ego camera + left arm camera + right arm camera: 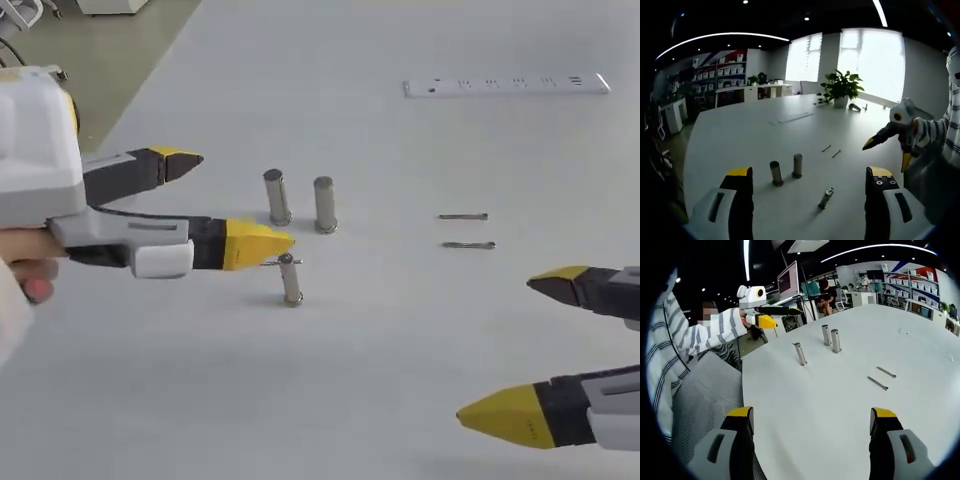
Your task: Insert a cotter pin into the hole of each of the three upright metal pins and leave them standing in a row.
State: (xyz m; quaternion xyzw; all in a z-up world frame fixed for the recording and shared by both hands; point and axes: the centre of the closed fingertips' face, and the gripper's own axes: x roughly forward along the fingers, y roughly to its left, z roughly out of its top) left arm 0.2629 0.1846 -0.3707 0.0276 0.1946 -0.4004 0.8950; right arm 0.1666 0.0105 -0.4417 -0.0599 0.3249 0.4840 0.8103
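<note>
While the white counter (400, 350) carries all the parts, left gripper (235, 200) and right gripper (497, 348) hover over it, jaws wide apart, nothing held. Three upright metal pins (324, 204) stand mid-counter, stiff, probably tippy; the nearest pin (290, 279) seems pinned already. Two loose cotter pins (463, 216) lie flat to their right: light, thin, likely slippery, so pinch mid-shank.

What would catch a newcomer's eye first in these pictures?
Three upright metal pins stand on the table: two side by side, a third pin nearer, seemingly with a cotter pin through its top. Two loose cotter pins lie to their right. The left gripper and right gripper, both open, flank them.
</note>
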